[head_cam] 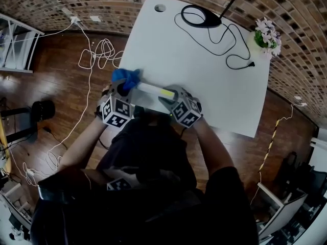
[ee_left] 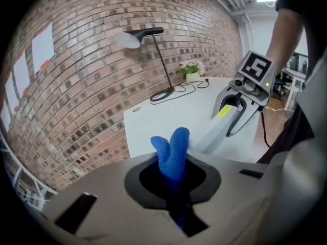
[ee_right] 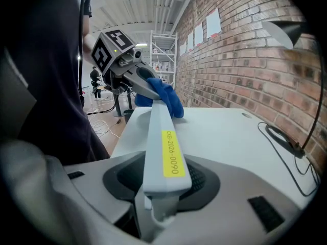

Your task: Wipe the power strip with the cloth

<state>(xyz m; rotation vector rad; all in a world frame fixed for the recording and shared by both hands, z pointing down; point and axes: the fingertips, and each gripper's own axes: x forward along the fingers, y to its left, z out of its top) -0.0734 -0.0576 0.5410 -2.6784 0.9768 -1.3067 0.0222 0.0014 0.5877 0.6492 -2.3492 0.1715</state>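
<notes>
A long white power strip (head_cam: 151,90) with a yellow label (ee_right: 171,153) is held above the near edge of the white table (head_cam: 204,60). My right gripper (head_cam: 167,98) is shut on its near end (ee_right: 162,177), the strip pointing away from it. My left gripper (head_cam: 124,88) is shut on a blue cloth (head_cam: 127,77), which pokes up between its jaws (ee_left: 172,154). In the right gripper view the blue cloth (ee_right: 164,97) lies against the strip's far end. In the left gripper view the power strip (ee_left: 219,126) runs off to the right toward the right gripper (ee_left: 240,103).
A black desk lamp (head_cam: 200,15) with its cable (head_cam: 230,47) stands at the table's far side, a small flower pot (head_cam: 266,37) at the far right corner. White cables (head_cam: 97,55) lie on the wooden floor to the left. A brick wall (ee_left: 76,86) runs behind the table.
</notes>
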